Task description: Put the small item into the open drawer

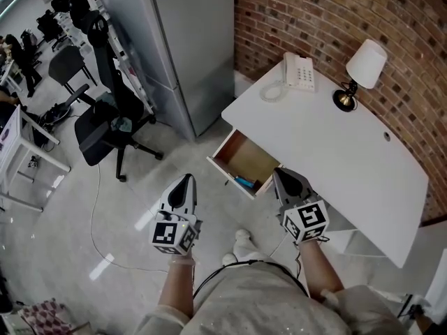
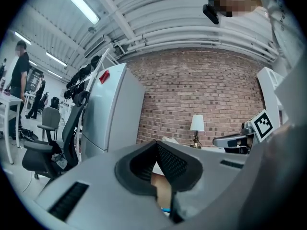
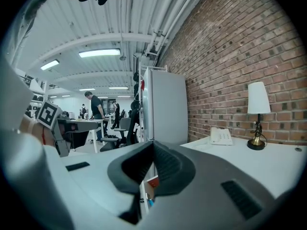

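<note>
Inside the open drawer (image 1: 234, 152) the small blue item (image 1: 244, 182) lies; your left gripper (image 1: 186, 179) and right gripper (image 1: 281, 175) are closed, empty. Looks done.

Open-plan office: a white desk (image 1: 335, 145) against a brick wall (image 1: 314, 12) carries a telephone (image 1: 299, 71) and lamp (image 1: 362, 72), with office chairs (image 1: 105, 128) and a refrigerator (image 1: 181, 47) beside it.

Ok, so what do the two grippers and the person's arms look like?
Both are alike: the left gripper and right gripper have pale grey bodies tapering to dark, ribbed jaws. Each carries a white cube with black square markers. The person wears a light, pale top whose sleeves leave the forearms bare.
</note>
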